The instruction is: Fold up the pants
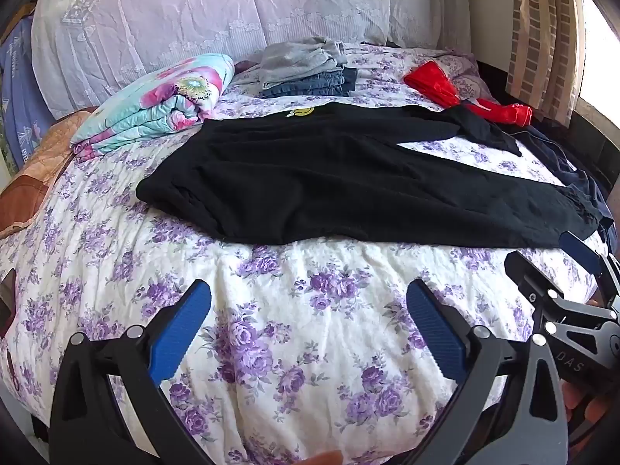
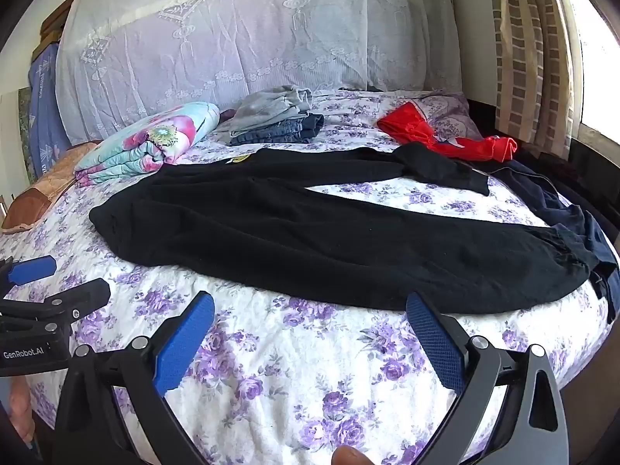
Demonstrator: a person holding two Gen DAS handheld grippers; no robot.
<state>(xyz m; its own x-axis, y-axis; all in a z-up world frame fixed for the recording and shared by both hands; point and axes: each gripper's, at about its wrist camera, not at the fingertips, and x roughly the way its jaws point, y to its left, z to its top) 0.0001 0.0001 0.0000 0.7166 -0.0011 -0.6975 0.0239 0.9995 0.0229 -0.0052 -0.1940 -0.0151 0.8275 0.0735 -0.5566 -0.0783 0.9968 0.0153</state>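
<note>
Sunlit from a curtained window, a bed under a white quilt printed with purple roses (image 1: 294,348) carries the work: a pair of long black knit pants (image 1: 310,186) lies spread flat across its middle, waistband toward the folded floral turquoise-and-pink blanket (image 1: 155,104), legs splayed apart toward the window side, apparently laid out so one leg can be brought over the other. Short of the pants' near edge, the left gripper (image 1: 308,333) and the right gripper (image 2: 310,345) hover over bare quilt, blue-padded jaws spread wide and pinching nothing, angled down toward the fabric. Beyond the pants sits a stack of folded grey and blue-denim clothes (image 1: 310,69), likely finished pieces. Nearer the window, a crumpled red garment (image 1: 445,85) touches the far leg's cuff, and a dark navy garment (image 2: 573,217) lies partly beneath the near cuff; either could be caught up when the legs are lifted. A lace-covered headboard (image 1: 193,19) closes the background.
</note>
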